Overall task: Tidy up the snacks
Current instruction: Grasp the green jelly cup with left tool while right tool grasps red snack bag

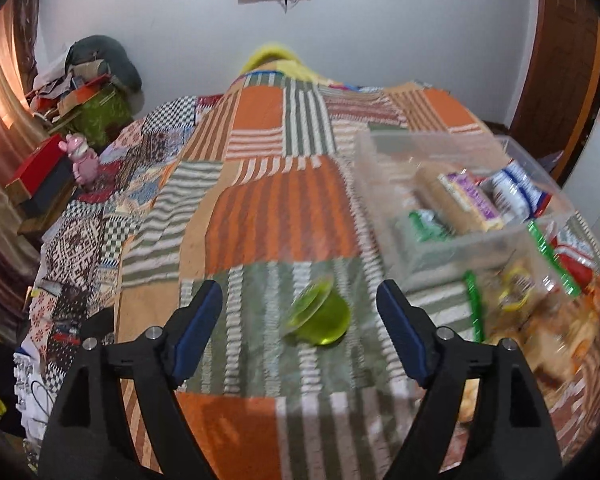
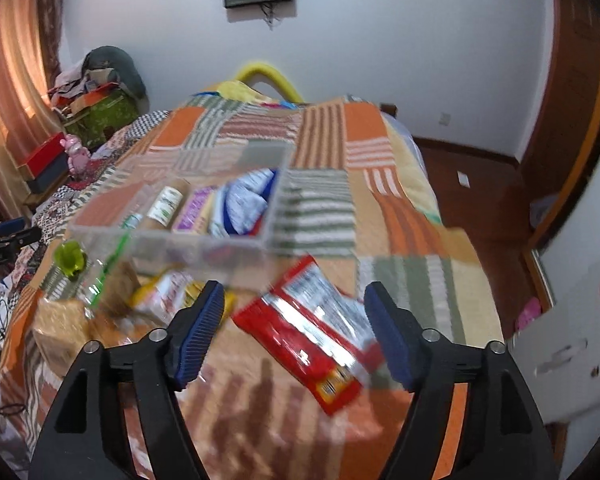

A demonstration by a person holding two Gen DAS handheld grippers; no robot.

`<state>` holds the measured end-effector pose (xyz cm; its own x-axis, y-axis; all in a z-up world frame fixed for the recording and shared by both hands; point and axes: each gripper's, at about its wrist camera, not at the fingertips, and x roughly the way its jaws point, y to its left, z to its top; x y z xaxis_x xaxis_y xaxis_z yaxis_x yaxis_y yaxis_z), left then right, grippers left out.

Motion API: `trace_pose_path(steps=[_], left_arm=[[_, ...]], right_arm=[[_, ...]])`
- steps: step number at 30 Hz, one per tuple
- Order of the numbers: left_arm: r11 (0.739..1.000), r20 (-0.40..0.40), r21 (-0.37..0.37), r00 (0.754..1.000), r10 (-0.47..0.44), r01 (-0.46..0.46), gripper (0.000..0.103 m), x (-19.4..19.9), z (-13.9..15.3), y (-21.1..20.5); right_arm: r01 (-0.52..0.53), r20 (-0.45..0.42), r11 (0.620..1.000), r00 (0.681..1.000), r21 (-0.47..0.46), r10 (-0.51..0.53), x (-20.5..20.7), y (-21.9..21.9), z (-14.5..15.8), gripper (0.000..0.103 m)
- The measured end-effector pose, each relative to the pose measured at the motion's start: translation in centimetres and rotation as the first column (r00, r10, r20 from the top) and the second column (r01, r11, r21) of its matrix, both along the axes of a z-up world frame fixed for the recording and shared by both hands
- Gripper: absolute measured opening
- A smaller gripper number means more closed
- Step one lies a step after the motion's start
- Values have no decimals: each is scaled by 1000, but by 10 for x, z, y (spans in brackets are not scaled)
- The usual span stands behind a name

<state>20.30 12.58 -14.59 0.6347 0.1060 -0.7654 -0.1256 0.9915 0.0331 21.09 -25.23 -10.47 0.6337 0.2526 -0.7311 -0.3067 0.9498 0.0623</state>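
Note:
A small green jelly cup (image 1: 319,314) lies tipped on the patchwork bedspread (image 1: 276,216), between the wide-apart fingers of my left gripper (image 1: 300,300), untouched. A clear plastic box (image 1: 384,184) at the right holds several packets, among them a purple-labelled biscuit roll (image 1: 458,202). In the right wrist view my right gripper (image 2: 294,300) is open above a red and silver snack packet (image 2: 312,330) lying flat on the bedspread. The clear box (image 2: 204,242) sits just beyond it, with the jelly cup (image 2: 70,260) at its left.
Loose snack bags, one with a green zip strip (image 1: 474,312), lie in front of the box. A bag of brownish snacks (image 2: 66,326) sits left of my right gripper. Cluttered boxes and a pink toy (image 1: 82,160) stand beside the bed at left. A wooden door (image 1: 560,76) is at right.

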Motion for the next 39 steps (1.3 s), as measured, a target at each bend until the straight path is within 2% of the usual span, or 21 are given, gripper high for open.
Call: trace_pose_path(steps=[5, 10, 12, 16, 18, 22, 25, 27, 32, 34, 39], left_arm=[[999, -72, -43, 997, 15, -19, 81, 7, -31, 10], [998, -115, -55, 993, 17, -24, 81, 21, -56, 10], [998, -122, -59, 992, 17, -24, 81, 27, -61, 9], [998, -127, -64, 992, 7, -15, 81, 36, -69, 7], [998, -128, -64, 992, 2, -10, 81, 41, -73, 5], [998, -117, -63, 993, -3, -4, 79, 48, -80, 1], [998, -102, -56, 995, -23, 17, 64, 50, -81, -4], [998, -97, -55, 995, -35, 29, 50, 50, -80, -7], [997, -87, -55, 995, -50, 45, 48, 44, -79, -9], [997, -84, -68, 995, -47, 41, 47, 40, -78, -8], [997, -76, -66, 996, -49, 44, 44, 28, -72, -12]], right_arm=[[24, -68, 999, 997, -24, -25, 4, -8, -25, 76], [10, -99, 999, 995, -48, -14, 8, -7, -41, 78], [4, -99, 999, 995, -50, -8, 14, -4, -44, 87], [-21, -100, 998, 995, -65, 15, 22, 4, -48, 93], [-28, -108, 997, 994, -68, 20, 26, 8, -51, 103], [-37, -103, 996, 994, -75, 30, 27, 13, -51, 103], [-45, -117, 997, 993, -70, 36, 32, 18, -54, 103], [-47, -116, 995, 993, -87, 37, 32, 23, -55, 103], [-59, -109, 993, 993, -101, 48, 29, 30, -58, 103], [-62, -102, 993, 993, -99, 52, 24, 29, -57, 99], [-45, -67, 994, 997, -97, 39, 9, 29, -51, 73]])
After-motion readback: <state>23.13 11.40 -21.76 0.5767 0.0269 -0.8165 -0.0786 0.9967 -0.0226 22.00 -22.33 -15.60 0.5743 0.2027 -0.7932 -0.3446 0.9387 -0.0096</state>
